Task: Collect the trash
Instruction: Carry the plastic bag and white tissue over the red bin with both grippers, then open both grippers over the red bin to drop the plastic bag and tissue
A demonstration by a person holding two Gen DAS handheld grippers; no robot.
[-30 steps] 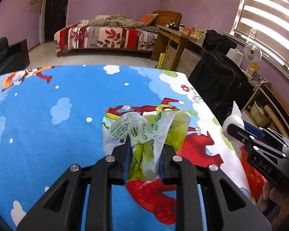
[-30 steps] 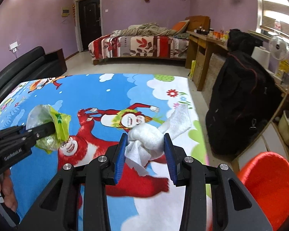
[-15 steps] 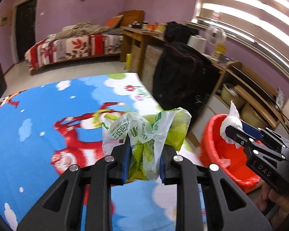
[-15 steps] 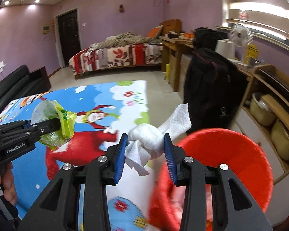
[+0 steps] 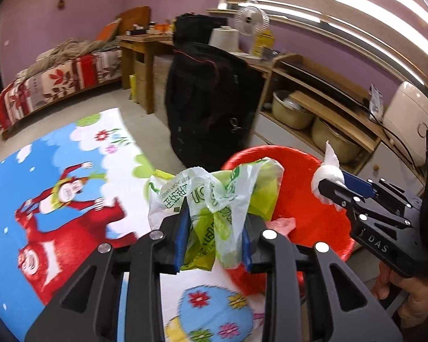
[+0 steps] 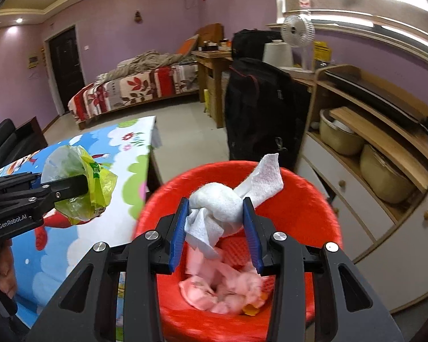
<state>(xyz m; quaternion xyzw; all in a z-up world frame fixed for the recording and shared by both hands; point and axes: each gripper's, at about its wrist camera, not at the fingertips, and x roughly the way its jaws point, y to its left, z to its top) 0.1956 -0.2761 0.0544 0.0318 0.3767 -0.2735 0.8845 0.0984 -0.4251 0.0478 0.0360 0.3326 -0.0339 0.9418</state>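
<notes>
My left gripper is shut on a crumpled green and white plastic bag, held over the table edge beside the red bin. It also shows at the left of the right wrist view. My right gripper is shut on a wadded white tissue and holds it directly above the open red bin, which has pink trash at its bottom. The right gripper with the tissue shows in the left wrist view over the bin's right side.
The table with a blue cartoon cloth lies to the left of the bin. A black bag stands behind the bin. A wooden shelf unit with pots is at the right. A bed stands at the back.
Both grippers have swung right, off the table, still holding their trash. The right gripper now hangs over the red bin; the left has come up beside the bin's rim.
</notes>
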